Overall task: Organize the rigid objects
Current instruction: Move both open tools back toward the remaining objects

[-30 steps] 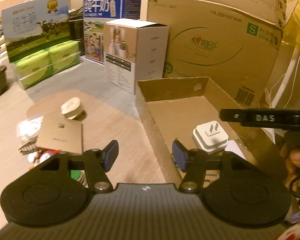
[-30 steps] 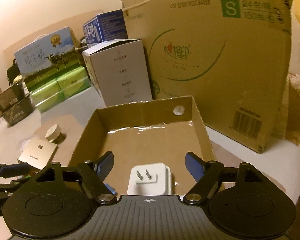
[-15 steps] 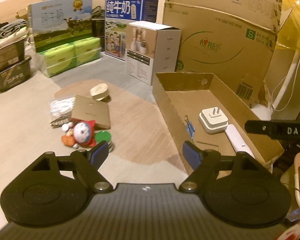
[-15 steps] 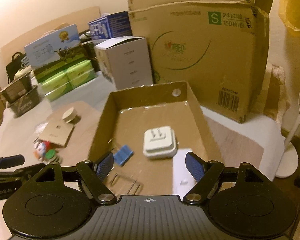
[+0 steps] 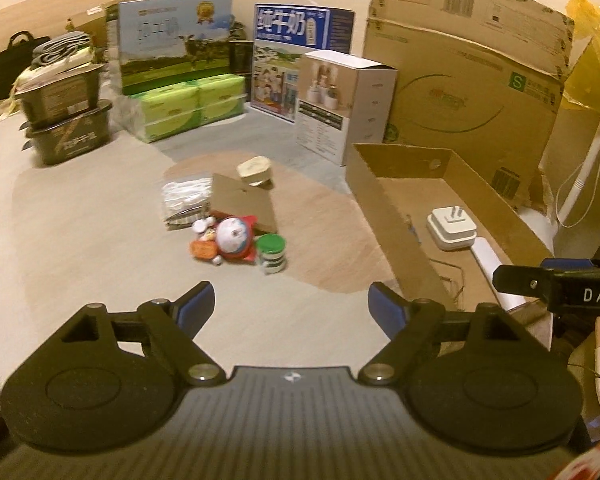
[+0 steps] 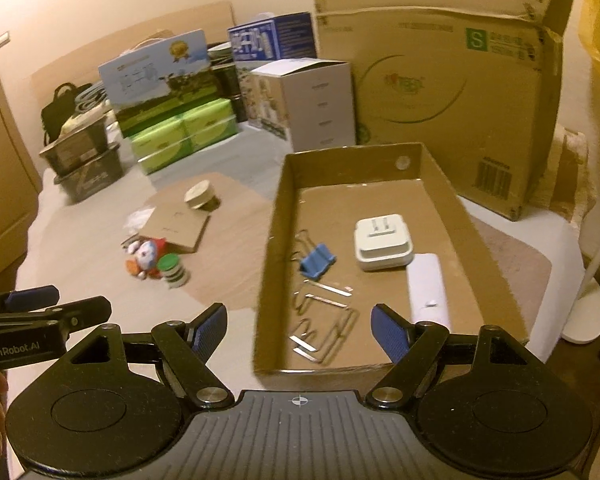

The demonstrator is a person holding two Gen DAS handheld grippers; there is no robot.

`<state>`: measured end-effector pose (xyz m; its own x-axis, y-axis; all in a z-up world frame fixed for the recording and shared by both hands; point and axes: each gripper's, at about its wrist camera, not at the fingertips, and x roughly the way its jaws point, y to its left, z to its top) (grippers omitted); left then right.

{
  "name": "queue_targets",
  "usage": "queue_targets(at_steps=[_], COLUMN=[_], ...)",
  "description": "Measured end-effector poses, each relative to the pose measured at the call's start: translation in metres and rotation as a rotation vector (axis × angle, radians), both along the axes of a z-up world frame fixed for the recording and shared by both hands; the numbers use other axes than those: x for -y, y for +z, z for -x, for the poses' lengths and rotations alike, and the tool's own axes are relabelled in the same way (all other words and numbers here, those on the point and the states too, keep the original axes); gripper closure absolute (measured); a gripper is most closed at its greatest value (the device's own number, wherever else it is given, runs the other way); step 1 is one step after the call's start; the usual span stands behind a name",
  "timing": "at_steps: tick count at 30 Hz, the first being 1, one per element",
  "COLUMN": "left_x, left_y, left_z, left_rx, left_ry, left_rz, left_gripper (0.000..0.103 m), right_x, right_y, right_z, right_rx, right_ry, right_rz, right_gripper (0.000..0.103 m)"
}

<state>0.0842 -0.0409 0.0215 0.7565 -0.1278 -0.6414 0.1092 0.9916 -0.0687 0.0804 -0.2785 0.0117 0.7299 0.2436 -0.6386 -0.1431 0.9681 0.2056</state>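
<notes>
Both tools hang over the desk with nothing between their pads: the left tool (image 5: 290,306) is opening, the right tool (image 6: 299,328) stands spread. The cardboard tray (image 6: 460,208) at right already holds the white plug adapter (image 6: 383,249) and blue binder clip (image 6: 318,260). Loose things wait in the left pile. A sound next pick is the green-capped jar (image 5: 271,254) — upright, nearest, clear on its near side. Approach low and centred so the toy figure (image 5: 232,238) just beside it stays put — then carry it over the tray wall.

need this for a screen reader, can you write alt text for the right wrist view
The open right gripper hangs empty over the near end of a shallow cardboard tray holding a white plug adapter, a blue binder clip, loose metal clips and a white bar. Left of the tray, a toy figure, green-lidded jar, flat brown box and round wooden piece wait on the table.
</notes>
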Motion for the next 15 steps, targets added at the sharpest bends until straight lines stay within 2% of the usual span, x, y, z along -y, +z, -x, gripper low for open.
queue_targets(at_steps=[15], left_x=[-0.053], left_y=[0.0], left_z=[0.016], left_rx=[-0.008], left_ry=[0.092], left_rz=[0.002], left_gripper=[0.021], right_x=[-0.048], right_y=[0.002], right_z=[0.005], right_rx=[0.024], right_ry=[0.095], right_rz=[-0.007], right_gripper=[0.024])
